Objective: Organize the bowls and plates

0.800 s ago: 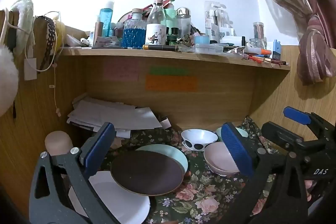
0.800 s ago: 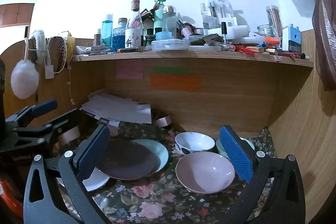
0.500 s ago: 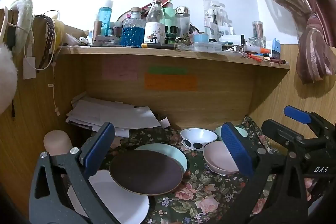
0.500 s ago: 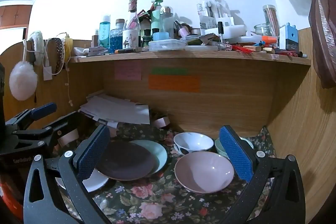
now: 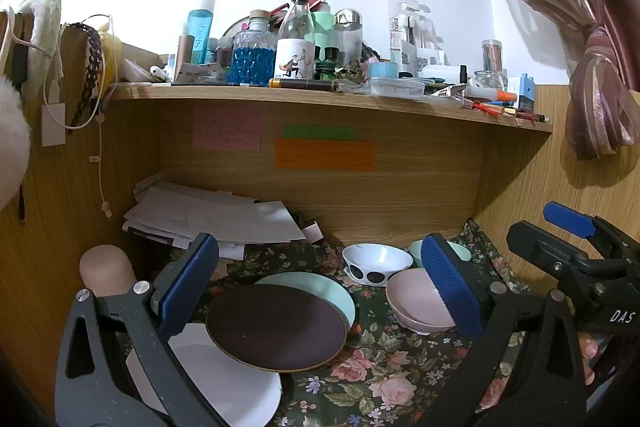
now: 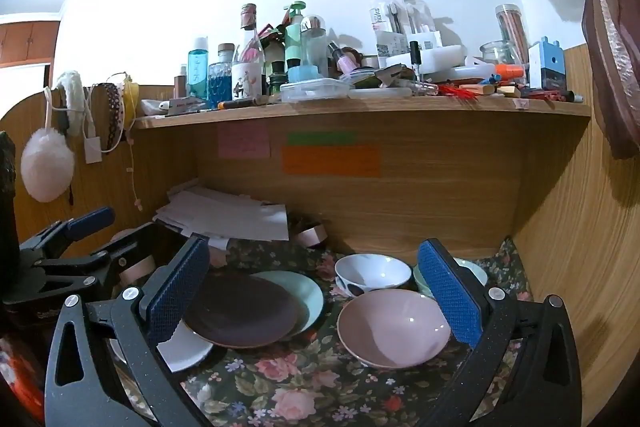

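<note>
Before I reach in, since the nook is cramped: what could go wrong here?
The dark plate lies overlapped on the mint plate and white plate; lifting one may drag the others. The pink bowl sits close against the spotted bowl, so open jaws could knock it. The right gripper and left gripper crowd each other.

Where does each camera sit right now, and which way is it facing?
Left wrist: rides the left gripper, jaws open, facing the desk nook over the brown plate; the right gripper shows at its right edge.
Right wrist: rides the right gripper, jaws open, facing the nook over the pink bowl; the left gripper shows at its left edge.
Shared: plates, bowls, floral cloth, cluttered shelf.
</note>
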